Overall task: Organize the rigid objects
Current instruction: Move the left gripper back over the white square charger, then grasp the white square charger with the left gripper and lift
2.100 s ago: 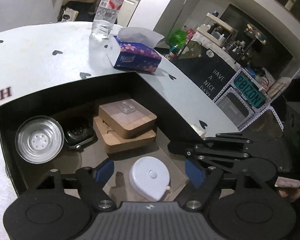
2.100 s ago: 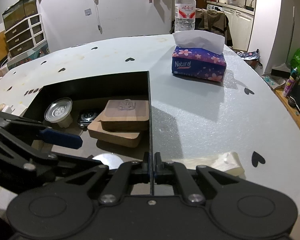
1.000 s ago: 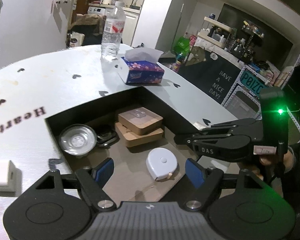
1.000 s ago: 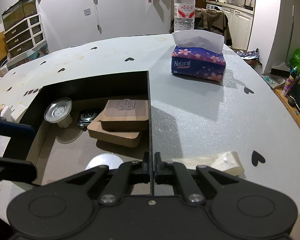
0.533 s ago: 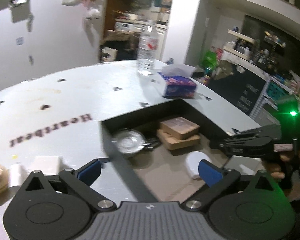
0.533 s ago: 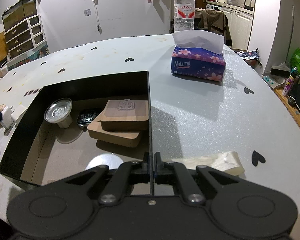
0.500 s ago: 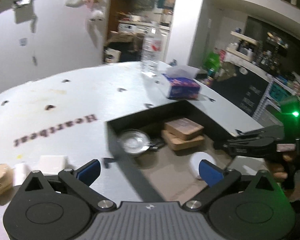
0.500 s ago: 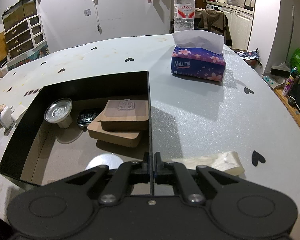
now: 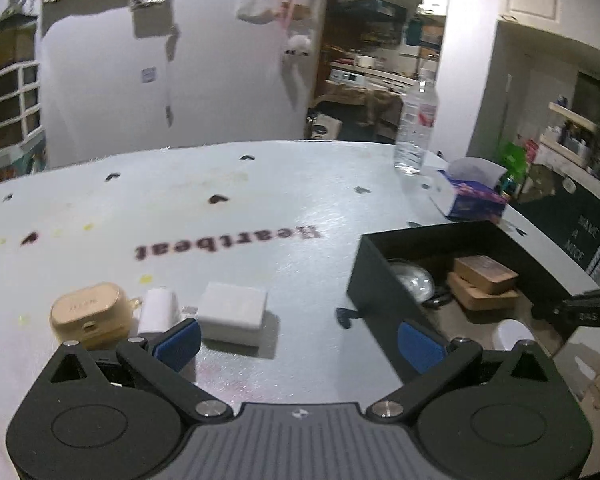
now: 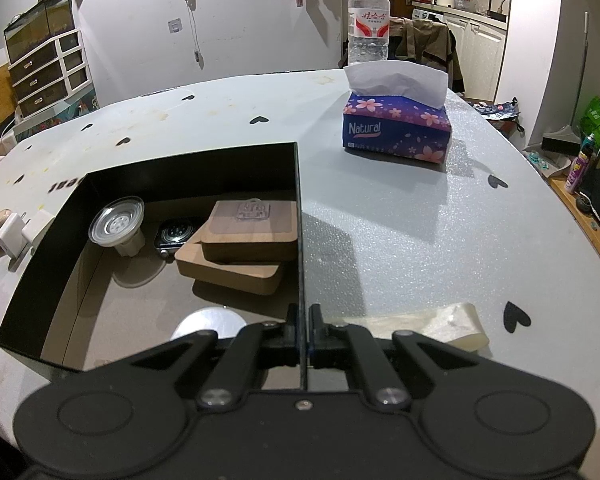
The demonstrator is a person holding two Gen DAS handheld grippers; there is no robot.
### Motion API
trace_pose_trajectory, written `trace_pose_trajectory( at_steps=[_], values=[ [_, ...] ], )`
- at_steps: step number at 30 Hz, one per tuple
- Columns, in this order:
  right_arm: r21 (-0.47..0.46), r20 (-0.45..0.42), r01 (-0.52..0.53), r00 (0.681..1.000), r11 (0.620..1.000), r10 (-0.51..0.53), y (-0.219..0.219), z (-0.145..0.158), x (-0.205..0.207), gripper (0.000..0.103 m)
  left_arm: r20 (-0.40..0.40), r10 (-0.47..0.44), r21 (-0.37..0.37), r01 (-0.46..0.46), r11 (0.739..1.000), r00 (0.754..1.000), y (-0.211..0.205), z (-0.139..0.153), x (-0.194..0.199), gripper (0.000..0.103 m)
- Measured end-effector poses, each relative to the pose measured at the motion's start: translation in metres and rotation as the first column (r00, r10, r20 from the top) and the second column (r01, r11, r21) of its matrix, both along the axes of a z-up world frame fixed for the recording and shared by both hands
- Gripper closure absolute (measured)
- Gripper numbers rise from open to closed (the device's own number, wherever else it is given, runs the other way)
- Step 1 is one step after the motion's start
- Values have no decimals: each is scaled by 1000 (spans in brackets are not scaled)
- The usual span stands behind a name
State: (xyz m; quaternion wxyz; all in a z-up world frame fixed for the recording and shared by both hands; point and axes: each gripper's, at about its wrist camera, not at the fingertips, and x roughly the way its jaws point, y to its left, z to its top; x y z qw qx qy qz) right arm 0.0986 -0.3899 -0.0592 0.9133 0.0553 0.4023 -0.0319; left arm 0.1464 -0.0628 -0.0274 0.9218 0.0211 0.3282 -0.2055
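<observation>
A black open box [image 10: 188, 164] holds two stacked wooden blocks [image 10: 244, 240], a metal strainer [image 10: 117, 221], a smartwatch [image 10: 174, 235] and a white tape measure [image 10: 210, 322]. My right gripper [image 10: 300, 336] is shut on the box's right wall [image 10: 300, 240]. My left gripper [image 9: 298, 340] is open and empty over the table, left of the box [image 9: 380, 280]. Just beyond it lie a white box [image 9: 233, 313], a small white charger [image 9: 159, 311] and a tan earbud case [image 9: 88, 314]. The left pad [image 9: 178, 340] is right next to the charger.
A purple tissue box [image 10: 396, 130] and a water bottle [image 10: 368, 28] stand at the back right of the table. A folded clear plastic bag [image 10: 440, 322] lies right of my right gripper. The table top [image 9: 220, 208] bears heart marks and the word "Heartbeat".
My left gripper has pulled out of the box and swung left across the table to the white box, charger and earbud case. The right gripper has stayed clamped on the box wall.
</observation>
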Motion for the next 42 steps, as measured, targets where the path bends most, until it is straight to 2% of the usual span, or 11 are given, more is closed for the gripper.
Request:
trace_pose_trajectory(
  at_steps=[5, 10, 20, 23, 25, 29, 35, 42],
  values=[
    [0, 0, 0, 1000, 1000, 0, 0, 0, 0, 99, -21, 31, -17, -31, 999, 999, 5, -21, 14, 0],
    [2, 0, 1, 1000, 1000, -1, 0, 0, 0, 99, -15, 72, 20, -72, 997, 997, 4, -39, 33, 0],
    [4, -1, 1, 1000, 1000, -1, 0, 0, 0, 99, -20, 102, -29, -102, 994, 995, 16, -60, 67, 3],
    [1, -3, 0, 1000, 1000, 0, 0, 0, 0, 99, 29, 104, 32, -105, 994, 994, 8, -63, 66, 9],
    [2, -2, 0, 1000, 1000, 0, 0, 0, 0, 99, 40, 94, 41, -96, 995, 995, 6, -62, 65, 20],
    [5, 0, 0, 1000, 1000, 0, 0, 0, -1, 99, 56, 106, 46, -108, 993, 993, 7, -61, 64, 34],
    [6, 0, 0, 1000, 1000, 0, -1, 0, -1, 99, 70, 107, 70, -112, 991, 992, 4, -61, 60, 35],
    [6, 1, -1, 1000, 1000, 1, -1, 0, -1, 99, 62, 120, 52, -124, 991, 991, 4, -61, 51, 35]
  ],
)
